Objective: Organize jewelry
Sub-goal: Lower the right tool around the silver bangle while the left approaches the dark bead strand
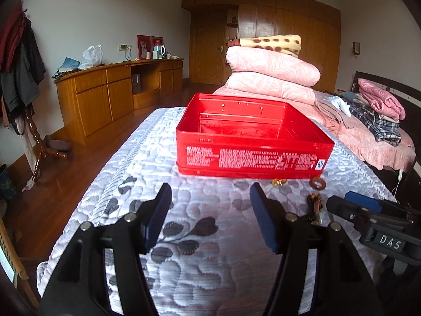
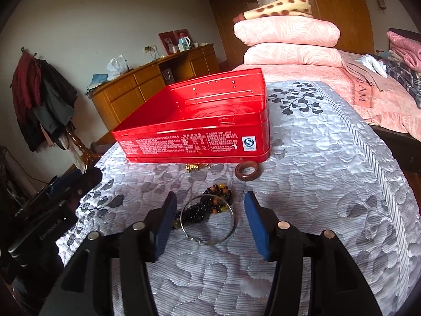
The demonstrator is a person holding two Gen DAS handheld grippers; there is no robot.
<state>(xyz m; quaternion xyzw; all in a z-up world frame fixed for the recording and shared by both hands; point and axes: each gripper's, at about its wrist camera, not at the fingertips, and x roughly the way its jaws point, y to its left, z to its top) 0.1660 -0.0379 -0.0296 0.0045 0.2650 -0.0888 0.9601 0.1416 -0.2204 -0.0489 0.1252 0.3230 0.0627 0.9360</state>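
- Left gripper (image 1: 209, 202): fingers wide apart, holding nothing, over the quilt (image 1: 205, 237).
- Right gripper (image 2: 210, 212): fingers spread, empty, flanking a bangle (image 2: 209, 220) and beads (image 2: 208, 205).
- Tin (image 2: 194, 121): open, long side facing the grippers; ring (image 2: 247, 171) just beside it.

gold piece (image 2: 195, 168) – half under tin (image 2: 184, 142)

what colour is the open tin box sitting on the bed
Bright red, with white print on its side; the tin box shows best in the right wrist view.
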